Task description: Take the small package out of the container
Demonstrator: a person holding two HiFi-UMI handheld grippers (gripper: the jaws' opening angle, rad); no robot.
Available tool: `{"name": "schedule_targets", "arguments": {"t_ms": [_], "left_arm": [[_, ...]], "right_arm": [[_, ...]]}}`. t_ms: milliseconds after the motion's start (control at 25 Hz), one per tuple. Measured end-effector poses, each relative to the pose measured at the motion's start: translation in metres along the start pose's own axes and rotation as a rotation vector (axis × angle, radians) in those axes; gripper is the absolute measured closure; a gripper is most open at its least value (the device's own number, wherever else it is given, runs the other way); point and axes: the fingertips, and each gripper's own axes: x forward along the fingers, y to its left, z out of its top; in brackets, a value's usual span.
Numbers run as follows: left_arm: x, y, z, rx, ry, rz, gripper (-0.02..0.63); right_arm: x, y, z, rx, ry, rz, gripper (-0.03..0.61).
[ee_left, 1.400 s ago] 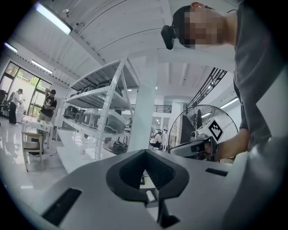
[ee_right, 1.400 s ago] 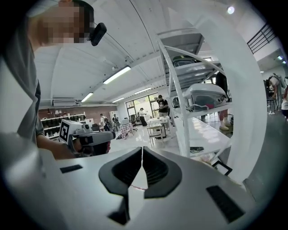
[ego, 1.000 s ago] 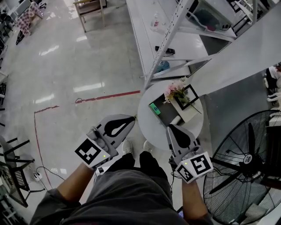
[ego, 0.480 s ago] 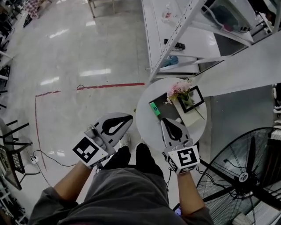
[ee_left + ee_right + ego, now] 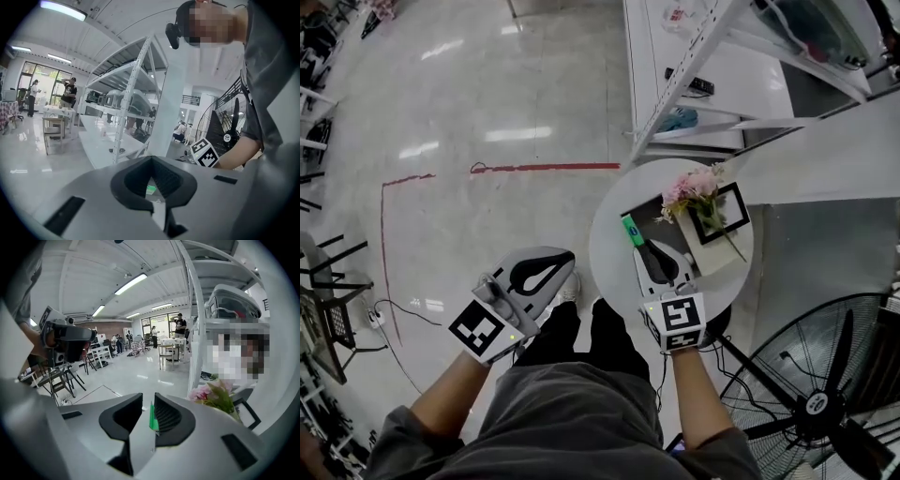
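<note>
Two grippers: right gripper (image 5: 647,247) over the round table (image 5: 609,258), jaws just opened partway, holding nothing. Small green package (image 5: 630,230) lies at the dark container's (image 5: 656,212) left edge. Left gripper (image 5: 566,256) closed, empty.

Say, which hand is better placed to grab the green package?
Right. The right gripper hangs over the table, aimed at the green package; its jaws have just been opening, nothing between them. The left gripper is over the floor.
</note>
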Motion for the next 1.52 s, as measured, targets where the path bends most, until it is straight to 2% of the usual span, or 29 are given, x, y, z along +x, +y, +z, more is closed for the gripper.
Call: {"name": "schedule_targets", "arguments": {"t_ms": [320,680,960,1160,1520], "left_arm": [[0.004,0.004,-0.021,-0.013,0.066,0.019,0.6],[0.009,0.008,-0.042,-0.039,0.119,0.01,0.6],[0.011,0.009,-0.048,-0.046,0.128,0.005,0.6],[0.007,0.012,-0.047,-0.044,0.125,0.008,0.6],[-0.002,0.009,-0.035,-0.021,0.088,-0.006,0.6]], "right_arm": [[0.03,-0.005,-0.035,-0.008,0.062,0.007,0.43],[0.058,-0.008,-0.071,-0.06,0.137,-0.017,0.399],[0.072,-0.014,-0.085,-0.109,0.184,-0.066,0.405],[0.074,-0.019,-0.083,-0.121,0.189,-0.097,0.46],[0.058,-0.014,-0.057,-0.111,0.132,-0.11,0.474]]}}
